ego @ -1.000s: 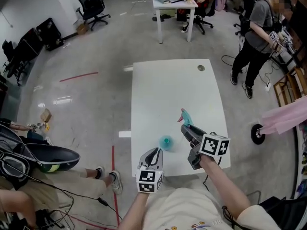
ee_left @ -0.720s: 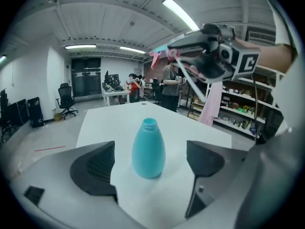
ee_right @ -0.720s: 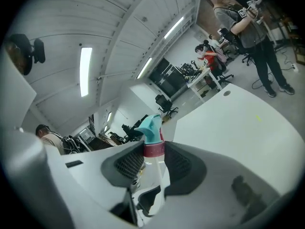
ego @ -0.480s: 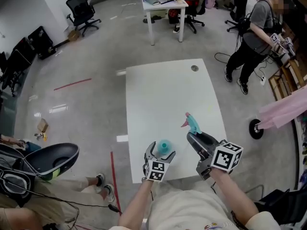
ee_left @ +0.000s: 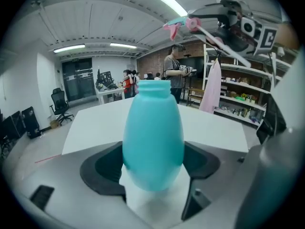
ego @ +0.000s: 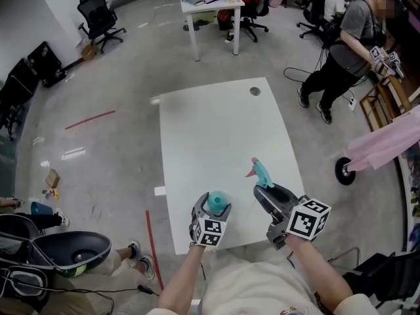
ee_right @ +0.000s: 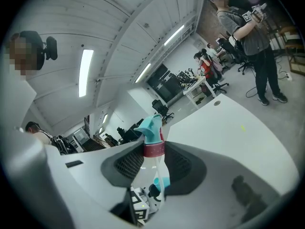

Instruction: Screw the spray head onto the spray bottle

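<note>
Closing in on the teal spray bottle (ee_left: 153, 137), the left tool (ego: 211, 210) had both pads against the bottle's belly. The bottle stood upright between them on the white counter (ego: 216, 123), its neck open at the top, and its opaque wall hid any contents. Up and to the right of that tool, the right tool (ego: 266, 190) was clamped on the spray head (ego: 262, 172) at its pink collar (ee_right: 153, 149). The nozzle pointed out past the tips, and the dip tube (ee_right: 159, 175) trailed back toward the tool's body.

Open-plan office: white desks (ego: 211, 6), swivel chairs (ego: 98, 17), storage shelves (ee_left: 239, 104), concrete floor (ego: 111, 156).
</note>
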A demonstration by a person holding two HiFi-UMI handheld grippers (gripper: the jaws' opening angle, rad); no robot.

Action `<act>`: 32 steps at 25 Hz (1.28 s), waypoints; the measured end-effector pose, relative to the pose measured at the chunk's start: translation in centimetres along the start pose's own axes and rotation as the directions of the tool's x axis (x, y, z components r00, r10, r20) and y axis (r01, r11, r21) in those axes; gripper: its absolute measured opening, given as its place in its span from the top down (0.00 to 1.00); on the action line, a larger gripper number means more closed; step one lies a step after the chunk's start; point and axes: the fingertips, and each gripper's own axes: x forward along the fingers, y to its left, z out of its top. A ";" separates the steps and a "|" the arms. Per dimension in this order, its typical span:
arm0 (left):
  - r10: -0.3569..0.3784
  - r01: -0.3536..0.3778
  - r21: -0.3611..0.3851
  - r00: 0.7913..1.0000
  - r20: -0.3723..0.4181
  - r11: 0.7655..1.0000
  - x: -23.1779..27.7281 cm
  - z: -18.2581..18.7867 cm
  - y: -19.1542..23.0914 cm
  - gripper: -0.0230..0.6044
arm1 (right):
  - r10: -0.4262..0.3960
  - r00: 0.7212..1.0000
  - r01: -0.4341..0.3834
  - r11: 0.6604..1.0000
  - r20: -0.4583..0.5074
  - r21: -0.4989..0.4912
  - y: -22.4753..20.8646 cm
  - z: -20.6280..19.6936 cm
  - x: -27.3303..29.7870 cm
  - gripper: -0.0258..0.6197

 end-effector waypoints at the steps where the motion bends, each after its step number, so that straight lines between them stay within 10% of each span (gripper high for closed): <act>1: -0.017 0.017 0.019 1.000 0.004 1.000 -0.5 1.1 -0.4 0.36 | 0.010 1.000 -0.010 1.000 0.010 -0.004 0.2 0.4 0.1 0.75; 13: -0.352 0.361 0.083 0.930 -0.102 0.929 -11.0 16.2 -5.3 0.36 | 0.339 0.936 -0.296 0.903 0.091 -0.313 16.6 14.2 -2.0 0.75; 22: -0.328 0.336 0.013 0.928 -0.177 0.942 -14.1 20.5 -6.0 0.36 | 0.438 0.891 -0.428 0.718 -0.122 -0.549 21.1 12.2 -2.1 0.75; 32: -0.293 0.294 0.011 0.954 -0.071 0.956 -17.1 25.9 -4.7 0.36 | 0.419 0.856 -0.513 0.618 -0.301 -0.596 20.1 9.3 -1.5 0.75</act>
